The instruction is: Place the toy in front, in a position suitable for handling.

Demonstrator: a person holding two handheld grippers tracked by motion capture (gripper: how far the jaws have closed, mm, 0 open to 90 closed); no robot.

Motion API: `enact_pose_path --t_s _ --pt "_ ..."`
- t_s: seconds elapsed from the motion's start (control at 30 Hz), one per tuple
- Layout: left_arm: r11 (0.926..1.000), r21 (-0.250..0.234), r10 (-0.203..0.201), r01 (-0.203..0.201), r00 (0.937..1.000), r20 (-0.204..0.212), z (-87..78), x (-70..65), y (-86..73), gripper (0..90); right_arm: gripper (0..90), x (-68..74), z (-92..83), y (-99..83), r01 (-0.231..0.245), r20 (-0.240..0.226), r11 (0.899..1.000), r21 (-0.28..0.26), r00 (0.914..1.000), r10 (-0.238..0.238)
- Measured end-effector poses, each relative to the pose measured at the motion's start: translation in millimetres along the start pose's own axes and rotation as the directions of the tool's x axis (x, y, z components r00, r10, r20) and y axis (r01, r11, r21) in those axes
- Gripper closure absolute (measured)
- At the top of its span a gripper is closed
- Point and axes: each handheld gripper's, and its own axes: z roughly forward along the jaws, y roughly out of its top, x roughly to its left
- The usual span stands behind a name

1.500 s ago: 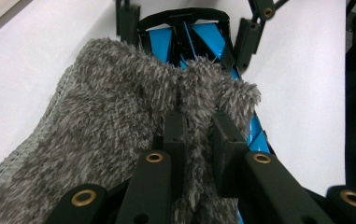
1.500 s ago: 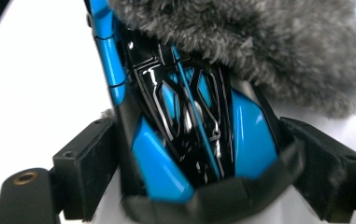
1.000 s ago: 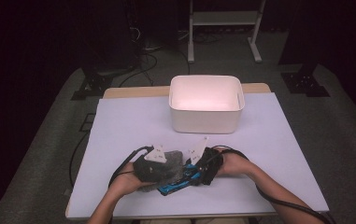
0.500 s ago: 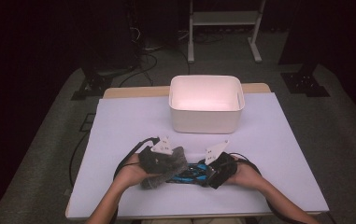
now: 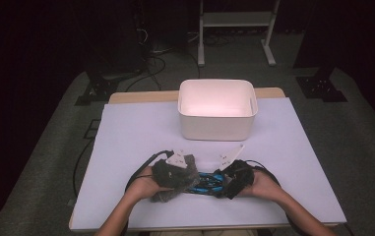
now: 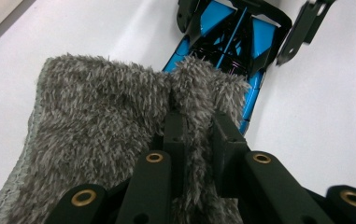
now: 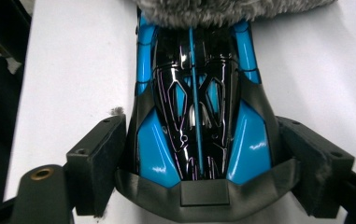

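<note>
A grey cloth (image 6: 101,140) is pinched by the left gripper (image 6: 194,126); the toy car (image 7: 196,116) is clasped between the right gripper's (image 7: 199,158) wide jaws.

High view above table (image 5: 126,147) facing forward-down, gripper views close, facing each other, sharing toy car (image 6: 234,37)

Each black claw (image 5: 234,178) bears brass-ringed screw holes, a grey three-cornered plate and a black cable.

White bin (image 5: 217,115) blocks the table's (image 5: 126,137) far middle; both sides lie open
</note>
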Motion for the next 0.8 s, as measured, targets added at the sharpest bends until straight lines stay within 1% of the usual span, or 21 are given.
enact_pose_path --t_s 0.03,0.07,0.1,0.23,0.3,0.4,0.53,0.57,0.6,0.63,0.7,0.73,0.77,0.8 --pt "1.0000 0.007 0.004 -0.004 1.0000 -0.003 -0.1 -0.5 0.8 78.6 19.0 -0.8 -1.5 1.5 -0.005 -0.006 1.000 0.003 1.0000 0.005" --pt "1.0000 0.006 0.003 -0.003 1.0000 -0.002 0.3 -1.1 1.1 78.7 19.8 -0.3 -4.9 3.4 0.000 -0.012 1.000 -0.004 0.9999 0.000" --pt "0.9998 0.014 0.012 -0.012 0.9999 -0.003 0.1 -1.2 1.5 78.6 20.4 -0.2 -7.2 4.7 0.008 -0.009 1.000 -0.012 0.9999 -0.009" --pt "0.9998 0.015 0.016 -0.016 0.9999 -0.001 0.7 -2.6 2.2 78.6 21.1 -4.8 -17.4 9.7 -0.022 -0.029 0.999 -0.049 0.9994 0.021" --pt "0.9997 0.017 0.018 -0.018 0.9998 0.001 0.5 -3.0 2.2 78.6 21.4 -10.3 -19.8 9.9 -0.050 -0.042 0.997 -0.065 0.9980 0.048" --pt "0.9996 0.018 0.020 -0.020 0.9998 0.001 0.3 -3.0 2.3 78.6 21.6 -17.2 -18.6 8.6 -0.087 -0.067 0.994 -0.072 0.9944 0.082" --pt "0.9995 0.021 0.023 -0.023 0.9997 0.005 -0.8 -1.9 3.5 78.6 21.6 -20.9 -11.5 5.3 -0.107 -0.086 0.993 -0.052 0.9910 0.103" --pt "0.9995 0.019 0.023 -0.023 0.9997 0.006 -1.3 -1.7 3.8 78.6 21.5 -20.8 -9.1 4.5 -0.109 -0.090 0.993 -0.043 0.9904 0.105" --pt "0.9997 0.013 0.021 -0.021 0.9998 0.006 -2.0 -1.6 4.3 78.6 22.3 -21.2 -7.2 3.3 -0.111 -0.088 0.993 -0.048 0.9904 0.106" --pt "0.9998 0.005 0.018 -0.018 0.9998 0.010 -3.4 -1.2 5.1 78.6 22.3 -21.7 -6.5 2.5 -0.126 -0.096 0.991 -0.052 0.9880 0.121" --pt "0.9998 -0.001 0.018 -0.018 0.9998 0.010 -5.6 -0.8 7.2 78.6 22.6 -22.4 -5.3 1.6 -0.148 -0.085 0.988 -0.048 0.9860 0.143" --pt "0.9998 -0.004 0.021 -0.021 0.9997 0.009 -6.9 -0.6 8.8 78.6 25.0 -22.3 -4.9 1.5 -0.156 -0.085 0.987 -0.048 0.9848 0.152" --pt "0.9997 -0.009 0.024 -0.023 0.9997 0.007 -8.1 -0.4 10.5 78.6 28.8 -21.9 -4.8 1.1 -0.160 -0.097 0.986 -0.054 0.9832 0.154" --pt "0.9996 -0.012 0.025 -0.025 0.9997 0.005 -9.8 0.1 12.5 78.6 30.2 -21.2 -4.7 1.0 -0.161 -0.101 0.985 -0.058 0.9828 0.154"
